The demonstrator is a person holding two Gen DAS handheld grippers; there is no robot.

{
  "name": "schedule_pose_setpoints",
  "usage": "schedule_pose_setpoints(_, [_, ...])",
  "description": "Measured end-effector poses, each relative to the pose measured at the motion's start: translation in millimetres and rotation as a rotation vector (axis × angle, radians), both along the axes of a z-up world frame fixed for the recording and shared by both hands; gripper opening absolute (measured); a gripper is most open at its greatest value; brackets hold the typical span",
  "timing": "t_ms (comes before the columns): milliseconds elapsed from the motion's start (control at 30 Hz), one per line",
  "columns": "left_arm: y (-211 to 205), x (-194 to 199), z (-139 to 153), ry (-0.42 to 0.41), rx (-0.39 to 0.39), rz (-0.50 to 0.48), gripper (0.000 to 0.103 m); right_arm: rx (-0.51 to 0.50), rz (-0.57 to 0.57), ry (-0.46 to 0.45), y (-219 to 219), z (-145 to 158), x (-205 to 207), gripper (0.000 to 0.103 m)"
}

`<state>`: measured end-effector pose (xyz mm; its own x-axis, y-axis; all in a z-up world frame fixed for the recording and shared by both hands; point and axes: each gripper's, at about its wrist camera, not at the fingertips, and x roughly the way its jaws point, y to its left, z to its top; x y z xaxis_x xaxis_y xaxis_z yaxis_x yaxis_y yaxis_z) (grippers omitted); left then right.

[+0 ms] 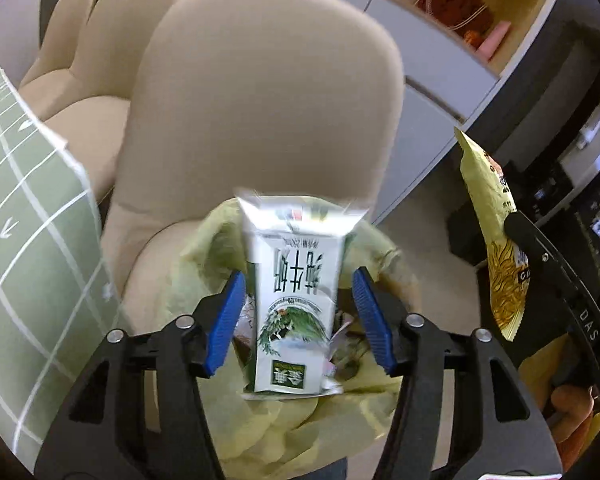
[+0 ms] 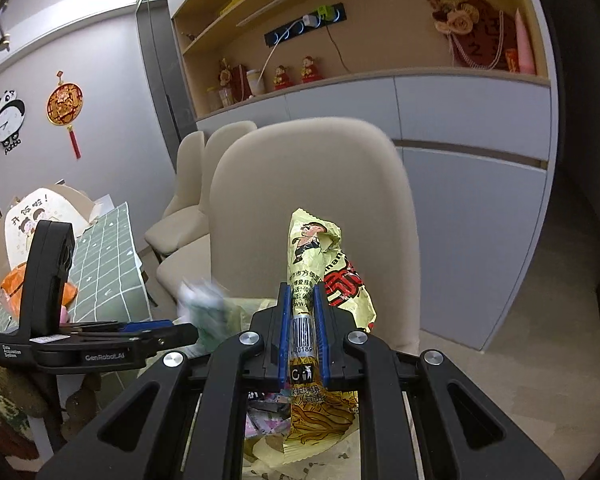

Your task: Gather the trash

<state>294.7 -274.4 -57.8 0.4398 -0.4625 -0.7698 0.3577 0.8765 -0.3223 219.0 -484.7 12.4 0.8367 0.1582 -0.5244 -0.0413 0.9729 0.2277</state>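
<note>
A white and green milk carton (image 1: 294,300) hangs blurred between the open blue pads of my left gripper (image 1: 300,312), touching neither, above a yellow-green trash bag (image 1: 260,420) on the chair seat. It shows as a blur in the right wrist view (image 2: 204,304). My right gripper (image 2: 303,332) is shut on a yellow snack wrapper (image 2: 316,264), held upright over the bag (image 2: 260,444), which holds other scraps. The wrapper also shows at the right of the left wrist view (image 1: 488,236). The left gripper appears side-on in the right wrist view (image 2: 148,330).
A beige chair (image 1: 260,100) stands right behind the bag, with more chairs (image 2: 204,184) beyond. A table with a green checked cloth (image 1: 28,240) lies to the left, with clutter on it. Grey cabinets (image 2: 460,160) and shelves line the back wall.
</note>
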Motion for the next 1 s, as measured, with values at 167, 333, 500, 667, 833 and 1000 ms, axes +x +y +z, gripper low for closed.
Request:
schedule_pose_setpoints(167, [25, -7, 15, 0.037, -0.002, 0.018, 0.055, 0.047, 0.078, 0.03, 17, -12, 9, 0.013])
schedule_pose_setpoints(333, [64, -27, 44, -0.027, 0.019, 0.023, 0.056, 0.042, 0.194, 0.12, 63, -37, 24, 0.013])
schedule_pose_setpoints(500, [92, -45, 60, -0.071, 0.065, 0.031, 0.056, 0.011, 0.206, 0.171, 89, -59, 42, 0.013])
schedule_pose_setpoints(667, [121, -58, 68, -0.07, 0.063, 0.055, 0.056, -0.076, 0.179, 0.282, 109, -83, 66, 0.013])
schedule_pose_setpoints(833, [156, -77, 75, -0.092, 0.051, 0.069, 0.058, -0.116, 0.159, 0.337, 122, -91, 64, 0.033])
schedule_pose_setpoints(1000, [188, -99, 89, -0.134, 0.027, 0.079, 0.059, -0.152, 0.149, 0.307, 136, -65, 49, 0.045])
